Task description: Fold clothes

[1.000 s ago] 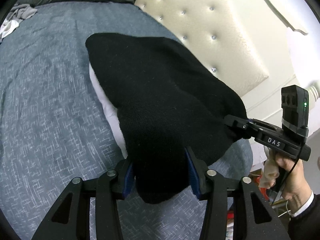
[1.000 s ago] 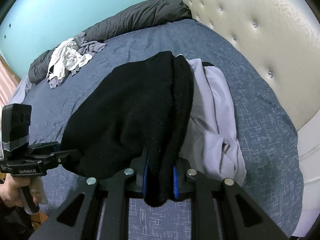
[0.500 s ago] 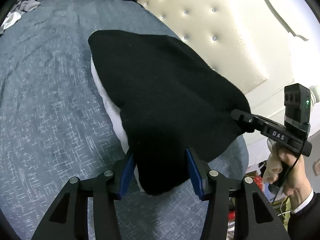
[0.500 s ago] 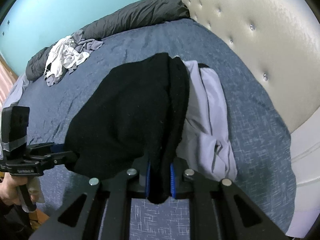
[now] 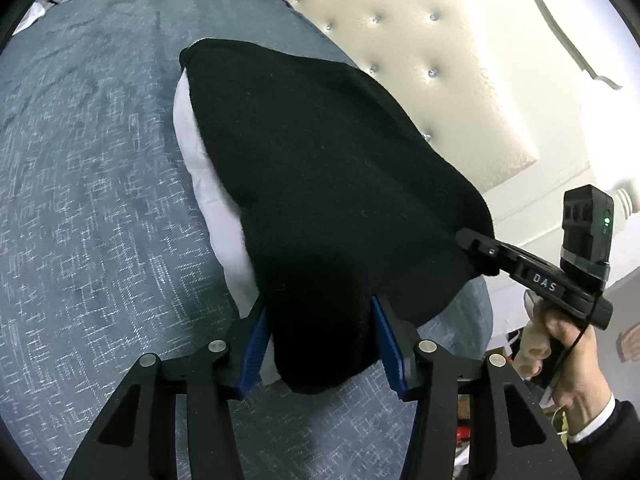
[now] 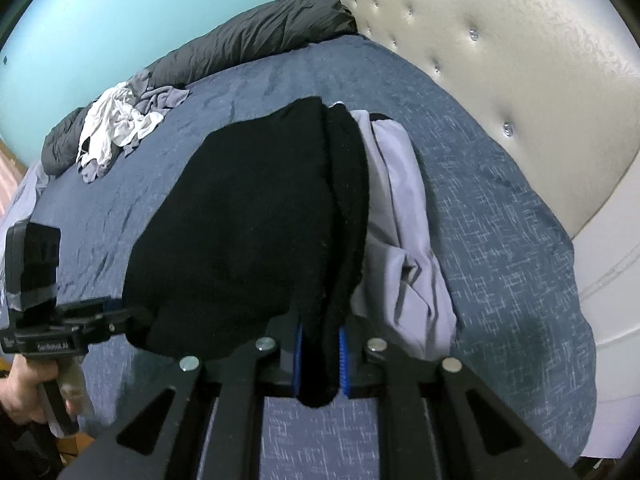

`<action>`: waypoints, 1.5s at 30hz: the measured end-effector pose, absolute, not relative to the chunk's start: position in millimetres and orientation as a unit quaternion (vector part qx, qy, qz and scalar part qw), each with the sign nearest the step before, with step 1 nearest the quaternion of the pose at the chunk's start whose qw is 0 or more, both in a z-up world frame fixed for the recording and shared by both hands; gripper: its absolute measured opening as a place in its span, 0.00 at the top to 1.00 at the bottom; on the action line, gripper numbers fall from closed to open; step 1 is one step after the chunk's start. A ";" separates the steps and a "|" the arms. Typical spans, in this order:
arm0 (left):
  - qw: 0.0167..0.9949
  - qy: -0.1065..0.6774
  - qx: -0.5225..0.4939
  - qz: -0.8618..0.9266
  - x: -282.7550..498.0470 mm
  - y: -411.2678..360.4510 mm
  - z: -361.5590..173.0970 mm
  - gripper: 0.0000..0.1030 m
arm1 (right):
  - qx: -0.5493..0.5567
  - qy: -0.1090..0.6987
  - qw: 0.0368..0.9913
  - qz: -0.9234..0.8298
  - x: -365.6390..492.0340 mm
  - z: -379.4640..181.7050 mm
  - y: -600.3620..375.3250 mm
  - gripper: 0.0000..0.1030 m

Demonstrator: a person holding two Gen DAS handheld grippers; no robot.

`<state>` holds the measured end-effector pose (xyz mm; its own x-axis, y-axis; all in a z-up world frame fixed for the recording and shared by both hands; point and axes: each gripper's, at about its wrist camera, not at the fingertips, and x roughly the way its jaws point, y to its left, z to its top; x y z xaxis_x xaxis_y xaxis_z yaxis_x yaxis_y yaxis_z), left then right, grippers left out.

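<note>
the black fleece garment [image 5: 332,184] hangs low over the near end of the bed [image 5: 92,208], stretched between the 2 tools, its far edge lying on a pale lilac garment [image 6: 400,216] that already rests folded beside the tufted headboard [image 6: 500,52]. judging from the doubled layers seen in the right wrist view, the black piece looks at least once folded, so it seems close to being laid down on the lilac one; smoothing it flat and letting go are left, and a crumpled heap of white and grey clothes [image 6: 120,128] near the dark duvet [image 6: 256,40] at the far side of the bed is not yet folded. the left hand-held gripper [image 5: 320,332] has its blue pads set fairly wide with a thick bunch of the black corner between them; the cloth fills the gap, so it reads as grasping the garment, though how firmly i cannot tell. the right hand-held gripper [image 6: 320,340] is pinched narrow on the other corner, a folded edge drooping below the pads. both point forward along the bed, side by side and roughly level, held apart enough to keep the near hem taut, each tool gripped by a hand at the frame edge.
</note>
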<state>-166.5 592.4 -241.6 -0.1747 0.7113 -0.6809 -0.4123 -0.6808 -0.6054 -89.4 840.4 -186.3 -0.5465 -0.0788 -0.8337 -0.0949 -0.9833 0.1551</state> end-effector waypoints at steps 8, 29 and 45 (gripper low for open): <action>0.351 -0.130 -0.465 0.803 -180.8 549.4 -196.8 0.46 | -0.476 0.104 0.016 0.873 -83.6 -183.5 853.1 0.71; 0.373 -0.039 -0.462 0.804 -167.0 595.7 -222.7 0.50 | -0.438 0.146 0.038 0.886 -104.5 -209.3 848.5 1.00; 0.357 -0.019 -0.446 0.820 -158.2 588.3 -211.4 0.51 | -0.388 0.171 0.057 0.904 -76.5 -209.9 852.6 1.00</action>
<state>-158.2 588.3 -211.4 -0.3471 0.6023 -0.7188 -0.5680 -0.7449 -0.3499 -76.5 852.6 -209.9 -0.6918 -0.0297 -0.7215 -0.2363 -0.9348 0.2651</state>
